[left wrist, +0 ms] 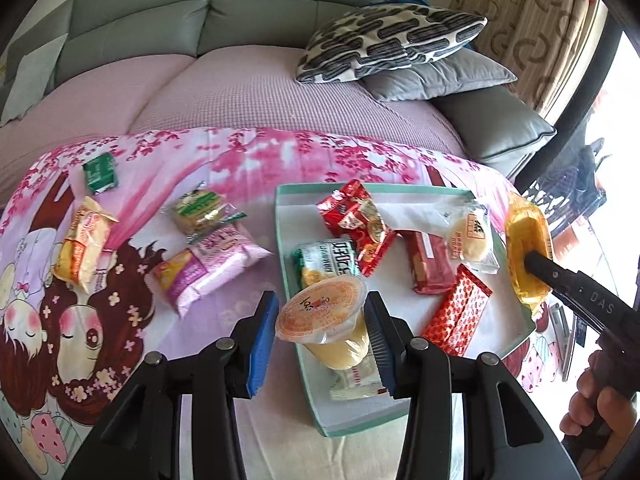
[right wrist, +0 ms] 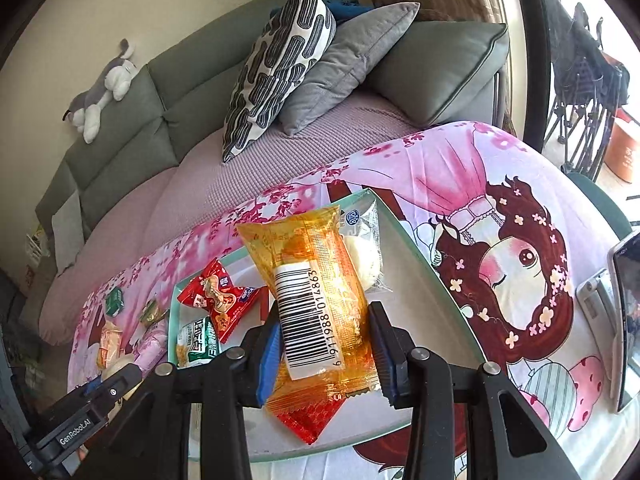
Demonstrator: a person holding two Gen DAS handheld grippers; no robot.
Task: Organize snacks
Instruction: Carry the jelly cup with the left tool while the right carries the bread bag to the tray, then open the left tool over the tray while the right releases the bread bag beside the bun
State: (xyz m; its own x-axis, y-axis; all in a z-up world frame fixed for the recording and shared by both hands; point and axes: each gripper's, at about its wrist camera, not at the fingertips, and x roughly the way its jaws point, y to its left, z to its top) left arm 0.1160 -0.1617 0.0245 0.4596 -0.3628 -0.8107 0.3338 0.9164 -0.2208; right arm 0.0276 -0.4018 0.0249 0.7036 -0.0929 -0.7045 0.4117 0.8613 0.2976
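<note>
A shallow mint-edged tray (left wrist: 288,276) lies on the pink cartoon cloth and holds several snack packets. My left gripper (left wrist: 322,332) is open with a yellow jelly cup (left wrist: 322,314) between its blue pads; the cup touches the right pad, a gap shows at the left pad. My right gripper (right wrist: 324,354) is shut on an orange-yellow snack packet (right wrist: 316,300) with a barcode, held above the tray (right wrist: 420,264). In the left wrist view that packet (left wrist: 526,256) hangs at the tray's right side.
Loose snacks lie on the cloth left of the tray: a green packet (left wrist: 100,172), a yellow one (left wrist: 84,248), a green-white one (left wrist: 200,208), a pink one (left wrist: 216,268). A sofa with cushions (left wrist: 384,40) is behind. A phone on a stand (right wrist: 624,320) is at the right.
</note>
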